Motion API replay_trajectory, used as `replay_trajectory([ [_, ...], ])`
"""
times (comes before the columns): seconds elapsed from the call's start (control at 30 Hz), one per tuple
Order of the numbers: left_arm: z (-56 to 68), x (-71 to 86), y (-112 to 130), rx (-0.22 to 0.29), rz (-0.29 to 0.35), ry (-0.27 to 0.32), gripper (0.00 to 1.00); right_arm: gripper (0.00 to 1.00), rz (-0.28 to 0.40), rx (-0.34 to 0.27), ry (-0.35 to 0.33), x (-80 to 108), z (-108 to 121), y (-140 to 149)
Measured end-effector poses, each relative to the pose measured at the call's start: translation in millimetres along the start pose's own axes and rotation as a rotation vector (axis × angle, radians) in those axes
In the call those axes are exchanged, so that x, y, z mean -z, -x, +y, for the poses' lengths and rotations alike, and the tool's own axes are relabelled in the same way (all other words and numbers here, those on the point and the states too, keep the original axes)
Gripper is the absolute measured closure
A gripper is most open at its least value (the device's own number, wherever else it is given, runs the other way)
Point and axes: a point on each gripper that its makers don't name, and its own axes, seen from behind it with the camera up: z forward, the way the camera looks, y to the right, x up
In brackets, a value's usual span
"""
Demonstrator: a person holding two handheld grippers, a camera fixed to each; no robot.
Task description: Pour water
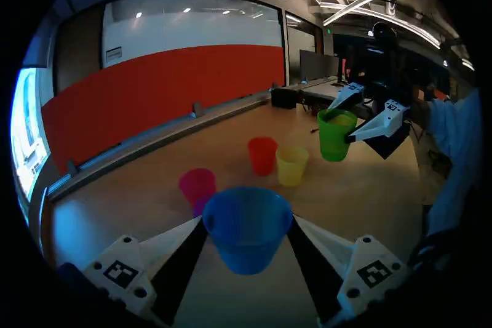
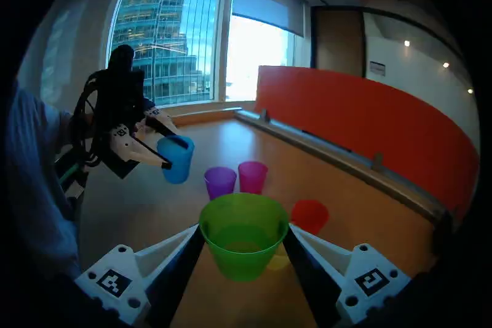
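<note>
The blue cup (image 1: 248, 226) sat upright between the fingers of the left claw (image 1: 246, 222), which pressed on it from both sides and held it above the wooden table (image 1: 350, 211). The green cup (image 2: 244, 242) was pinched the same way in the right claw (image 2: 244, 232), upright and off the table too. Something yellowish showed at its bottom, but I could not tell if it was water.

In the left gripper view, the green cup hung farther off to the right, higher than the cups standing on the table. Four of those stood between the two claws: a red cup (image 1: 262, 154) with a yellow cup (image 1: 291, 165) just beside it, and a pink cup (image 1: 197, 185) with a purple cup (image 2: 219, 181) just beside that.

A person's light blue sleeve (image 2: 34, 192) showed behind the left claw. A long red panel (image 1: 154, 94) ran along one edge of the table, and a tall window (image 2: 172, 39) stood at its end.
</note>
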Motion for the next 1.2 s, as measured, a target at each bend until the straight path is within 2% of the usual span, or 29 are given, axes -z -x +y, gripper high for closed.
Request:
replay_trajectory([
  [0.77, 7.5, -18.2, 51, 0.013, -0.131, 0.053, 0.12, 0.10, -0.097, -0.004, -0.021, -19.0, -2, 41],
  [1.2, 6.8, -28.7, 69, 0.025, -0.159, 0.063, 0.12, 0.10, -0.131, -0.012, -0.023, -28.1, -4, 60],
])
